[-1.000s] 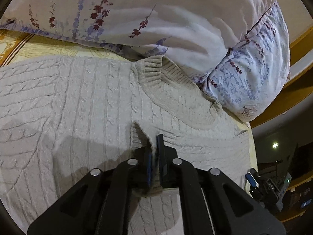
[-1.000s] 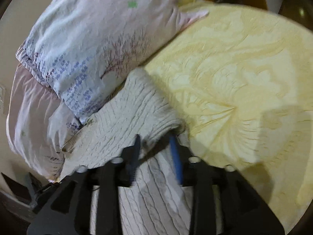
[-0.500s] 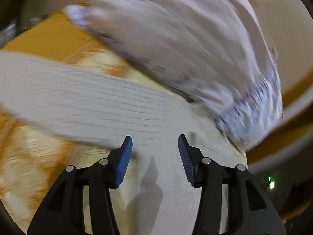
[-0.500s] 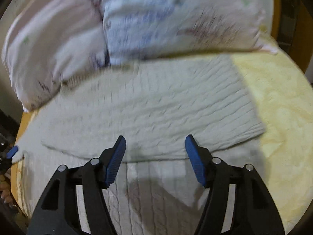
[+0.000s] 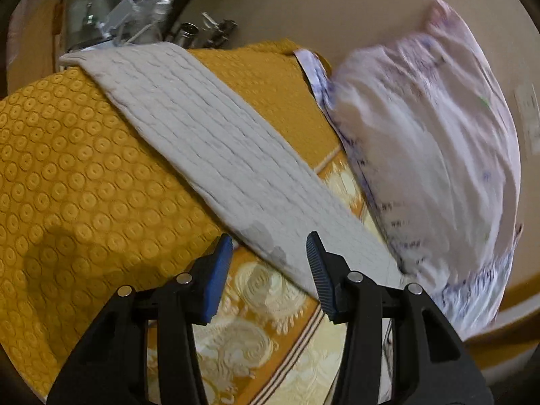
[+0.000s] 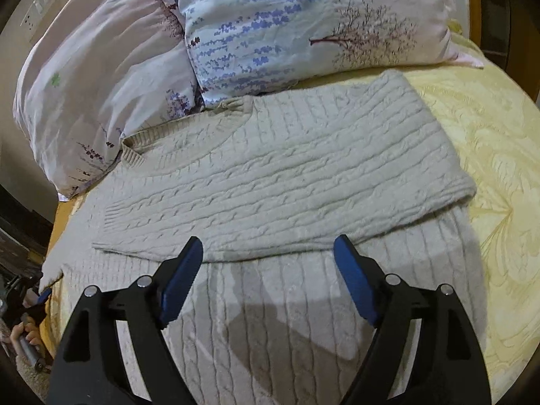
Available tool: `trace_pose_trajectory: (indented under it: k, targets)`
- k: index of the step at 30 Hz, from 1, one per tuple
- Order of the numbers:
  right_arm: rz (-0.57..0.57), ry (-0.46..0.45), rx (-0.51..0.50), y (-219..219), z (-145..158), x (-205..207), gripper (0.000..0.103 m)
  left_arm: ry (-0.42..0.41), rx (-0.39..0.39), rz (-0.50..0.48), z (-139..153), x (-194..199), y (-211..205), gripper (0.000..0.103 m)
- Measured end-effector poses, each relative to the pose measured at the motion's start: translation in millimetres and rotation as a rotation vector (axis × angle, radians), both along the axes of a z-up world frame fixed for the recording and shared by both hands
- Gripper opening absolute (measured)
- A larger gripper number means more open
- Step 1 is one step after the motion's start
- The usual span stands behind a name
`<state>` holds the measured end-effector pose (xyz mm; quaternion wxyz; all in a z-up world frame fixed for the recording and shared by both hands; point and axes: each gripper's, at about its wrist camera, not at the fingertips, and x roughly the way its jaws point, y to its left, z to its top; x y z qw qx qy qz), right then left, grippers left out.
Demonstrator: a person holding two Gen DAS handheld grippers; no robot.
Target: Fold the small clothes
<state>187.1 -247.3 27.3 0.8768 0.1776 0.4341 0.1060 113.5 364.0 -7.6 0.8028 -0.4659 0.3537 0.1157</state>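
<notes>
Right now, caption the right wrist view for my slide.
Open right gripper above cream cable-knit sweater, one sleeve folded across, floral pillows behind.

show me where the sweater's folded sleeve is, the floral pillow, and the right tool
folded sleeve [image 6: 303, 182], right wrist view, middle of the cable knit panel laid across the body
floral pillow [image 6: 303, 17], right wrist view, its printed face
right tool [image 6: 270, 270], right wrist view, midway between its blue-padded tips

Bed covered by yellow patterned bedspread [image 6: 499, 155], pale centre bordered by mustard band of embossed circles [image 5: 67, 175]. Two floral pillows propped at head: pink one [image 6: 91, 77] beside pale-blue one [image 6: 303, 23], touching. Beige wall [image 5: 320, 3] seen behind. Metallic clutter [image 5: 135, 17] glimpsed past bed edge, blurred.
</notes>
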Motion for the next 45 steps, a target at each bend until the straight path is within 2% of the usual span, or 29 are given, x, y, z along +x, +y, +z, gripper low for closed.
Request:
trace_pose_trajectory:
  k: [3,5,8,10,12,16,20,24,27,30,33,35,37,40,42,44,45]
  targets:
    - [0.006,0.0,0.014,0,1,-1,0.08,-0.012,-0.024,0.054,-1,-1,15,0.047]
    - [0.015,0.003,0.025,0,1,0,0.08,-0.014,-0.032,0.078,-2,-1,22,0.042]
    - [0.031,0.001,0.032,1,3,-2,0.08,-0.015,-0.037,0.103,-6,2,30,0.03]
    - [0.041,-0.002,0.038,1,4,-3,0.08,-0.014,-0.045,0.114,-10,6,35,0.017]
    - [0.048,-0.004,0.043,0,4,-4,0.08,-0.021,-0.062,0.129,-15,7,40,0.008]
    - [0.049,-0.013,0.052,-5,7,-7,0.08,-0.057,-0.031,0.122,-9,9,37,0.006]
    - [0.044,-0.027,0.063,-13,10,-7,0.08,-0.129,0.013,0.076,17,16,23,0.006]
    - [0.037,-0.041,0.072,-20,13,-7,0.08,-0.239,0.045,-0.037,54,32,-11,0.006]
    - [0.033,-0.048,0.077,-25,14,-8,0.08,-0.32,0.062,-0.178,81,50,-59,0.006]
    - [0.026,-0.055,0.079,-30,15,-10,0.08,-0.39,0.063,-0.387,103,72,-134,0.006]
    - [0.015,-0.058,0.084,-35,14,-13,0.08,-0.415,0.045,-0.58,106,85,-211,0.006]
    - [0.005,-0.056,0.082,-39,12,-14,0.08,-0.398,0.025,-0.703,94,90,-263,0.005]
    - [-0.004,-0.046,0.078,-42,8,-14,0.08,-0.342,0.025,-0.805,76,94,-309,0.006]
    - [-0.006,-0.032,0.065,-45,4,-12,0.08,-0.202,0.051,-0.913,37,102,-361,0.006]
    - [0.001,-0.033,0.054,-44,5,-12,0.08,-0.144,0.046,-0.941,19,105,-374,0.006]
    - [0.018,-0.044,0.046,-41,11,-11,0.08,-0.103,0.043,-0.955,13,106,-375,0.008]
    - [0.031,-0.053,0.044,-39,15,-10,0.08,-0.103,0.028,-0.962,13,104,-372,0.014]
